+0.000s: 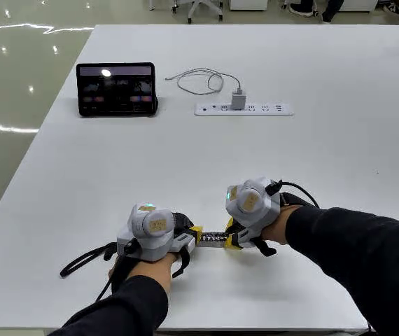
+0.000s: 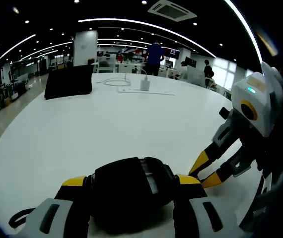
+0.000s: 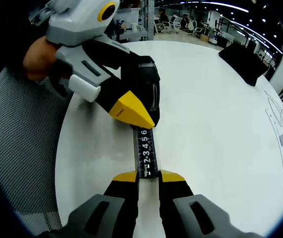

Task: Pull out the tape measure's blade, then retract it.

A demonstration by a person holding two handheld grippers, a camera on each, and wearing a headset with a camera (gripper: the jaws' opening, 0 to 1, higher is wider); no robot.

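Note:
The black tape measure case (image 2: pixel 131 191) sits clamped between the yellow-tipped jaws of my left gripper (image 2: pixel 131 181), low on the white table. In the head view the left gripper (image 1: pixel 185 241) and the right gripper (image 1: pixel 229 239) face each other near the table's front edge. A short length of black blade (image 3: pixel 146 151) with white numbers runs from the case (image 3: pixel 146 84) to my right gripper (image 3: pixel 147 175), which is shut on the blade's end. The blade (image 1: pixel 212 239) spans the small gap between the two grippers.
A dark tablet (image 1: pixel 116 88) stands at the back left of the white table (image 1: pixel 311 140). A white power strip (image 1: pixel 243 108) with a charger and coiled cable lies behind the grippers. Black cables trail left of the left gripper. Office chairs and people are far off.

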